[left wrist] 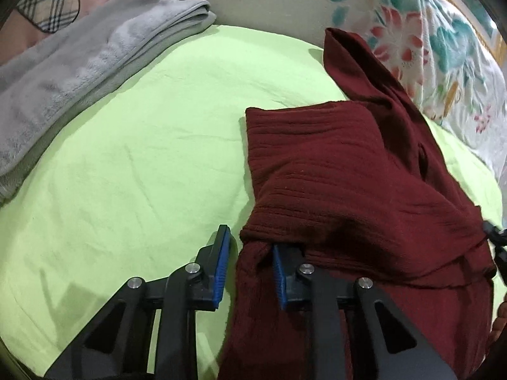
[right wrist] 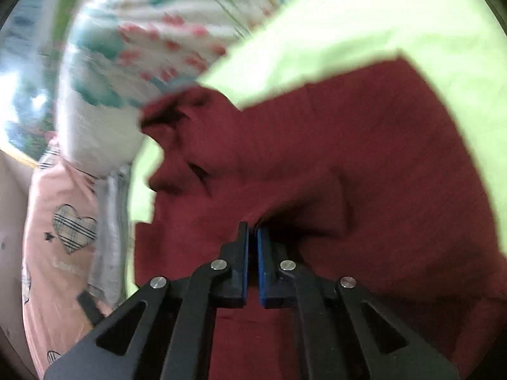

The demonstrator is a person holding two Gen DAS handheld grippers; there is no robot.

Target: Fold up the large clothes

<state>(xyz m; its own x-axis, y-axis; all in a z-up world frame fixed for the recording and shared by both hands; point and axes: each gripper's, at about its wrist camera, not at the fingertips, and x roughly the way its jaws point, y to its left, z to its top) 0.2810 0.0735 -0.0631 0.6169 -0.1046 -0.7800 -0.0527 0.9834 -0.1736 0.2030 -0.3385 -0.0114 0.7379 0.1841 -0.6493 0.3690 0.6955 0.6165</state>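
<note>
A dark red ribbed garment [left wrist: 332, 174] lies partly folded on the lime-green sheet [left wrist: 142, 158], one sleeve reaching up toward the far edge. My left gripper [left wrist: 250, 243] sits at the garment's near left corner. A bunched fold of the cloth is gathered between its blue pads, and more fabric drapes over the right finger [left wrist: 280, 272]. In the blurred right wrist view, the garment [right wrist: 364, 158] fills the middle. My right gripper [right wrist: 252, 234] has its pads almost together, and the cloth puckers into its tips.
A folded grey blanket [left wrist: 79, 72] lies along the sheet's left side. A floral quilt [left wrist: 443, 47] borders the right. A pink pillow with a plaid heart [right wrist: 66, 231] sits beyond the sheet's edge. A black part [left wrist: 492, 240] shows at the right rim.
</note>
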